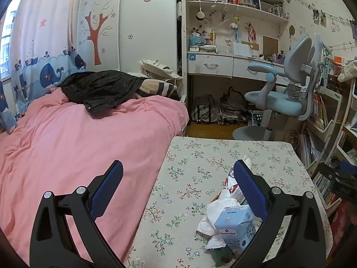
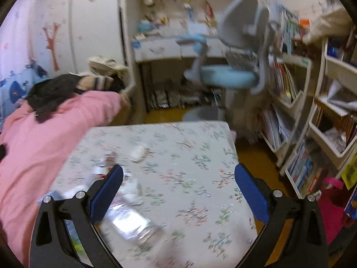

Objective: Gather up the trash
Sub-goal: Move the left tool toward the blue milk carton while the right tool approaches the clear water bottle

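the left tongs [image 1: 178,192] are spread wide and grasp nothing, hovering over the near left edge of the floral worktop [image 1: 200,156]; a heap of trash lies at the near right of them: a pale blue carton [image 1: 236,225], crumpled white paper [image 1: 214,212] and a printed wrapper [image 1: 234,187], the carton just beside the right finger; the right tongs [image 2: 178,192] are also released and empty above the worktop [image 2: 189,156]; a clear plastic bottle [image 2: 129,218] lies on its side near their left finger, blurred; a small white wad [image 2: 138,153] sits farther off; a pink bed [image 1: 78,145] lies to the left, a blue chair [image 1: 279,98] stands far behind.
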A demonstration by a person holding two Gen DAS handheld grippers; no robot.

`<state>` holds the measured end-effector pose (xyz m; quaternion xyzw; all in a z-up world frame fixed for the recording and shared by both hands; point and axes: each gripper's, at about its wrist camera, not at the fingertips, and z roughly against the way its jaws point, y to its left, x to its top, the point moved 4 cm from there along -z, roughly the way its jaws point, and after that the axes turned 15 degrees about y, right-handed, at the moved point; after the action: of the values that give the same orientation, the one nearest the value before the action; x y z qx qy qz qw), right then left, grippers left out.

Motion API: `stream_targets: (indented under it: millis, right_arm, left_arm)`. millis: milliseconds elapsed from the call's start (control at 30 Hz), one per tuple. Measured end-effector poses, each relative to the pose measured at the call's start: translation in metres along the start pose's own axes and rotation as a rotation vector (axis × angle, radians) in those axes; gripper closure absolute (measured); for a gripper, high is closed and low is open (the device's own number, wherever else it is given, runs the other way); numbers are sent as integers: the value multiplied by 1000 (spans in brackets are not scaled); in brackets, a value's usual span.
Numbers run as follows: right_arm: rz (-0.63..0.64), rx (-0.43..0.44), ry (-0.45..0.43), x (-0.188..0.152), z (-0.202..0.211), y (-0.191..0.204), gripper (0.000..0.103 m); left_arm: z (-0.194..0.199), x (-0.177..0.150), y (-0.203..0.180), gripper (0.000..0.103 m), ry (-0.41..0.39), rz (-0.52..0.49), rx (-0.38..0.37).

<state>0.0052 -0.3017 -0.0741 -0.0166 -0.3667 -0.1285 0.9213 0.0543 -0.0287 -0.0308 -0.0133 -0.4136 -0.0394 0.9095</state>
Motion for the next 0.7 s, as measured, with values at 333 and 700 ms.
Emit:
stream_targets:
  millis: [333, 700]
  right_arm:
    - [51, 76, -83, -16, 27, 29, 7]
    - [74, 72, -104, -25, 36, 35, 7]
  left_arm:
    - [8, -1, 0, 7, -10, -8, 6]
    - [23, -9, 1, 7, -25, -6, 8]
